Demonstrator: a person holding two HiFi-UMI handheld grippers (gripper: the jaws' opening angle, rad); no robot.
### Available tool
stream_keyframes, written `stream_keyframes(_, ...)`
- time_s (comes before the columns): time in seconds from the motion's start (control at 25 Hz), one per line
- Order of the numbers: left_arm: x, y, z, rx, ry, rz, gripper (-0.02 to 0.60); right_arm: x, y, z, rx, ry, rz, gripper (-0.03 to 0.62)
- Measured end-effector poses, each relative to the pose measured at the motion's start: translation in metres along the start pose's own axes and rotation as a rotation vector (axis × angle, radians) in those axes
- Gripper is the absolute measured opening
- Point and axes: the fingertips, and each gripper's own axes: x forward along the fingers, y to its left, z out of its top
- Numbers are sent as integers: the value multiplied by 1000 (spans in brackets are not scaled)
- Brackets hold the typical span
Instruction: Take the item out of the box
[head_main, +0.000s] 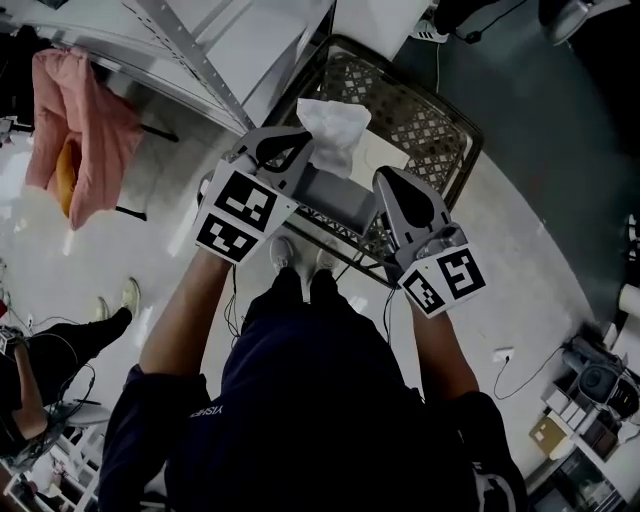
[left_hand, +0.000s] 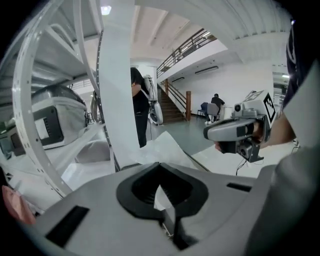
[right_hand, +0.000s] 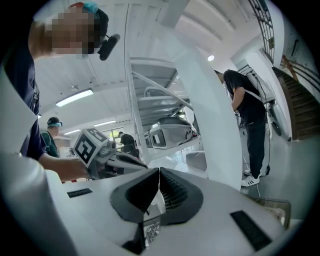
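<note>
In the head view a dark wire-mesh basket stands on the floor ahead of me. A crumpled white sheet or bag sticks up from it, and a pale grey box lies at its near rim. My left gripper is shut, with its tips right beside the white sheet. The left gripper view shows that sheet just beyond the closed tips; I cannot tell if it is pinched. My right gripper is at the box's right end. It is shut with nothing clearly between its jaws.
A white metal shelf rack runs along the back left, and a pink cloth hangs beside it. Cables and small devices lie on the floor at right. A person in black stands near the rack.
</note>
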Motion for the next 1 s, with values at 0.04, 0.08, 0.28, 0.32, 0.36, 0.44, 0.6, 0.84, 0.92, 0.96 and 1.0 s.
stream_keyframes(0.04, -6, 1, 7, 7, -17, 6, 6, -1, 2, 5, -5, -8, -2, 21)
stream_keyframes(0.08, -12, 1, 14, 14, -35, 11, 6, -2, 4, 9, -9, -17, -5, 21)
stream_keyframes(0.28, -49, 5, 56, 58, -140, 43, 6, -6, 15, 37, -35, -71, -15, 21)
stream_keyframes(0.32, -56, 6, 63, 64, -156, 50, 6, -8, 18, 43, -39, -80, -15, 21)
stream_keyframes(0.36, -63, 6, 70, 71, -172, 56, 6, -9, 21, 49, -44, -89, -15, 21)
stream_keyframes(0.44, -76, 7, 82, 86, -207, 64, 6, -10, 27, 61, -55, -111, -14, 21)
stream_keyframes(0.6, -97, 11, 96, 106, -263, 77, 6, -10, 45, 83, -80, -152, -1, 21)
stream_keyframes(0.84, -119, 12, 110, 124, -311, 91, 6, -14, 66, 110, -117, -197, 20, 21)
stream_keyframes(0.92, -124, 12, 114, 131, -323, 95, 6, -15, 71, 116, -127, -208, 24, 21)
stream_keyframes(0.96, -126, 12, 116, 135, -327, 96, 6, -15, 72, 118, -132, -213, 26, 21)
stream_keyframes(1.0, -127, 12, 117, 138, -330, 97, 6, -15, 74, 120, -135, -217, 27, 21)
